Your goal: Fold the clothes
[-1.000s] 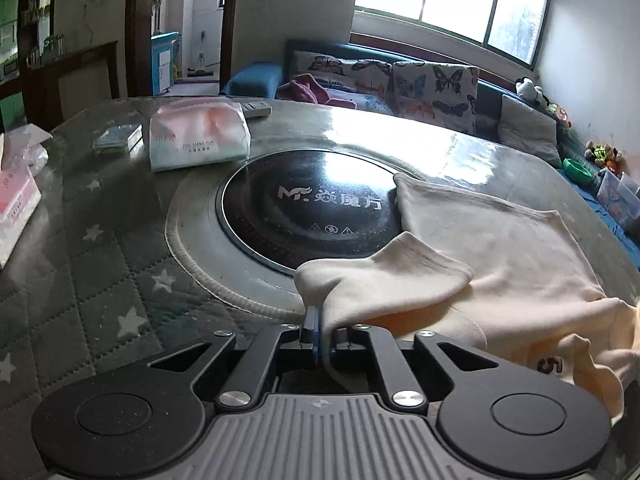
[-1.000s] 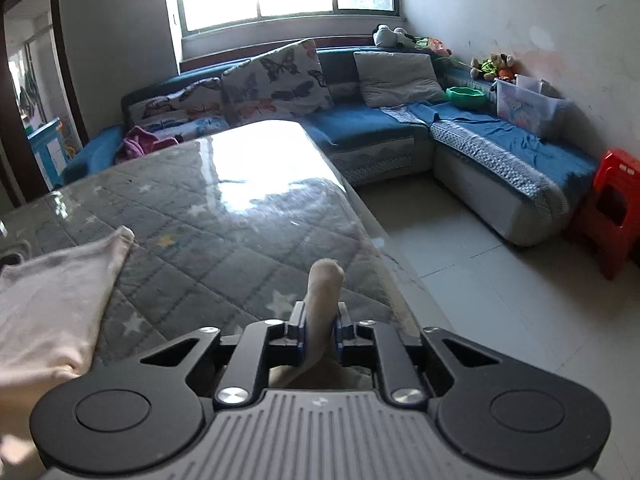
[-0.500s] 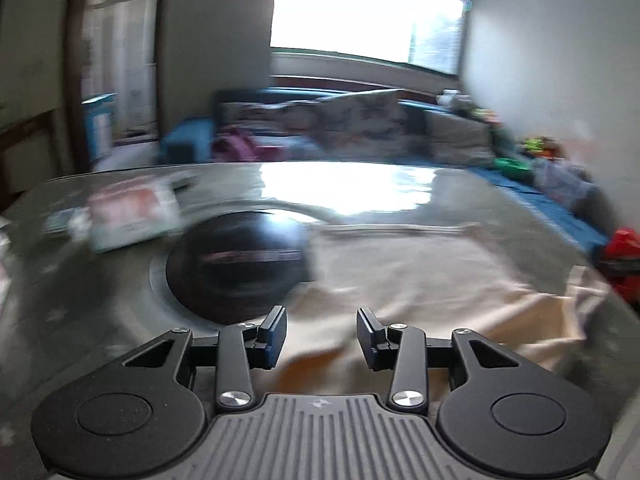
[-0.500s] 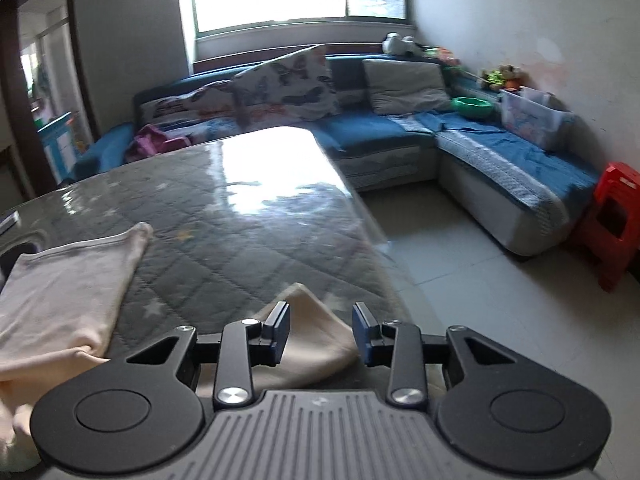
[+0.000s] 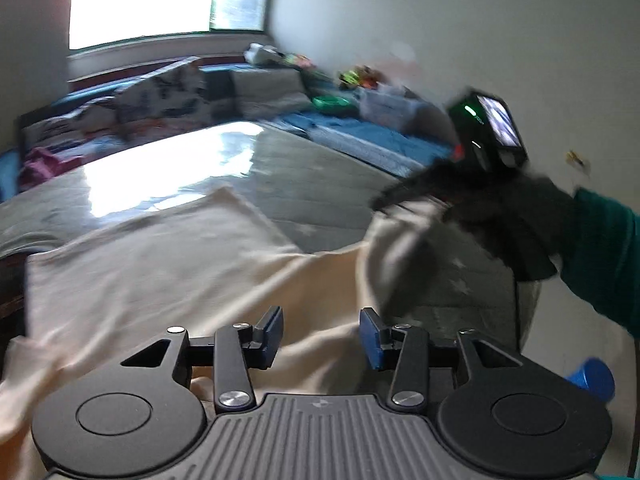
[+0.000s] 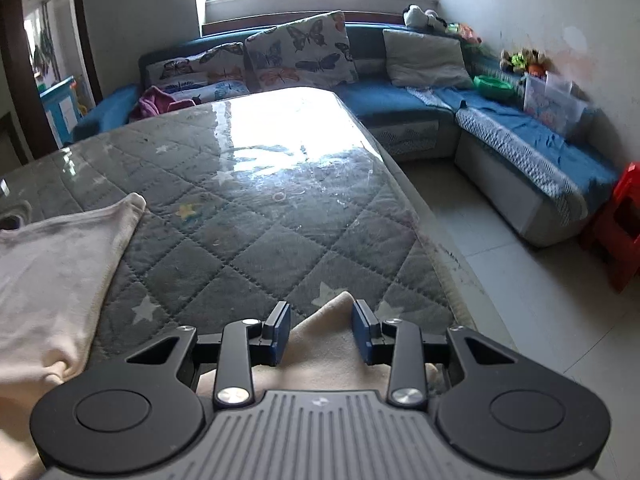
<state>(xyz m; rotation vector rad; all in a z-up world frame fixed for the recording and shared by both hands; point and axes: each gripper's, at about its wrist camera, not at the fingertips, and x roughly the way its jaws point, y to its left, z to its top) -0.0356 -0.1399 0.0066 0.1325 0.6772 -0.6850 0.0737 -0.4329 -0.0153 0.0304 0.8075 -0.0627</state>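
the cream garment (image 5: 168, 264) lies spread over the near part of the quilted table (image 6: 248, 216), its far corner flat and one end trailing toward the table's right edge. the left gripper (image 5: 320, 338) hangs above the cloth with its fingers wide apart and nothing between them. the right gripper (image 6: 319, 332) is likewise spread open, a tongue of the cloth lying under the gap but not pinched.

to fold well from here, i judge each gripper should close on a single clean edge, not a bunched layer, and both should travel together so the fabric lands flat.

the left view is smeared by motion, so creases are hard to read. in it a gloved hand (image 5: 516, 228) partly covers the lifted right end. the garment's near edge is cut off below both views.
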